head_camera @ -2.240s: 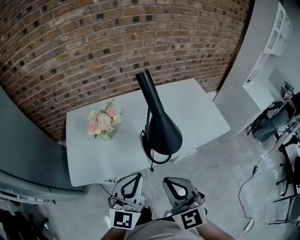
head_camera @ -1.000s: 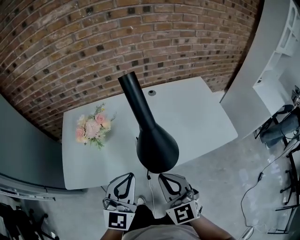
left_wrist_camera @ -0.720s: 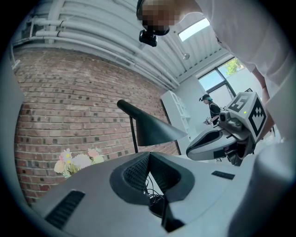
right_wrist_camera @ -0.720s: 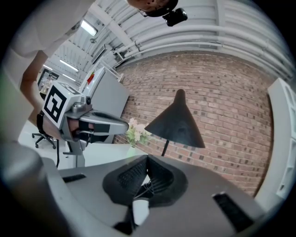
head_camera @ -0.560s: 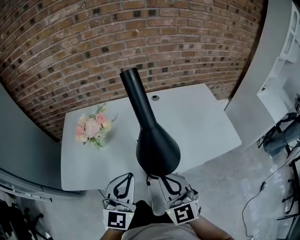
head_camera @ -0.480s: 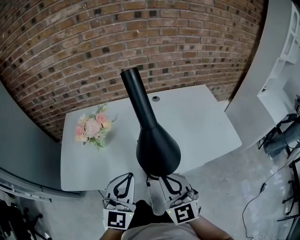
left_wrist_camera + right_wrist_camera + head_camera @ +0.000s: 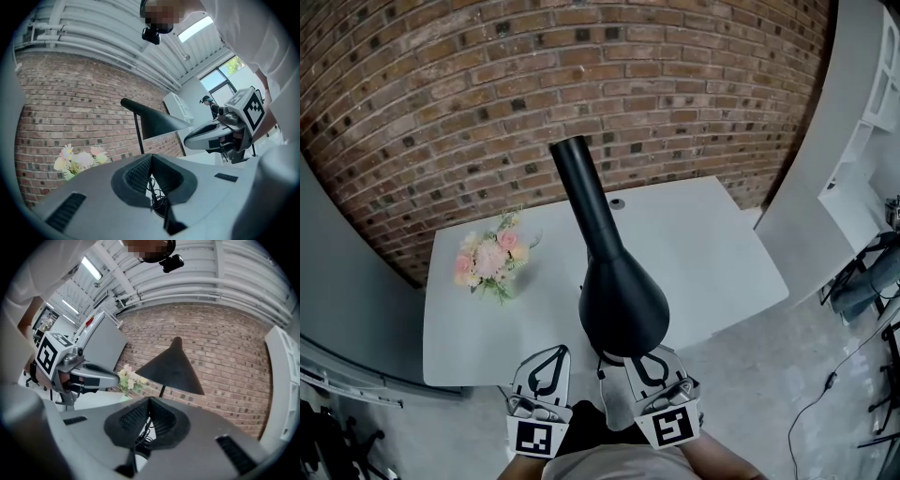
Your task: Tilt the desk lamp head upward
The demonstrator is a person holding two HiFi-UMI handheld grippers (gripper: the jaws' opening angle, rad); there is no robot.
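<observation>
While the lamp head (image 7: pixel 617 281) slopes w/ its wide shade end low and toward the person, and its narrow end high toward the brick wall (image 7: pixel 441 84), nothing touches it, so I judge the tilt not begun (approach stage at most). The desk lamp stands near the front edge of the worktop (image 7: pixel 712 244), approx. mid-width. Its base is hidden under the shade in the head view. The left gripper view shows the thin stem (image 7: pixel 138 133) under the head and a coil of cable (image 7: pixel 157 201) low down by the foot of the lamp.

Both grippers hang just short of the worktop's front edge, below the shade. The left gripper (image 7: pixel 553 354) has its jaws pressed together at the tips, w/ nothing pinched; the left gripper view shows only the lamp and cable beyond them. The right gripper (image 7: pixel 645 361) is the same: tips together, empty, lamp head up ahead and clear of it. In the head view the shade rim overlaps the right gripper's tips, but that reads as the shade being nearer the camera, not contact.

Left to do, as I judge it: spread one pair of jaws, reach up to the shade or neck, take hold and swing the wide end up, maybe w/ the other gripper steadying the stem or base.

Farther out, a bunch of flowers (image 7: pixel 492 261) sits on the worktop's left part, well apart from the lamp.
</observation>
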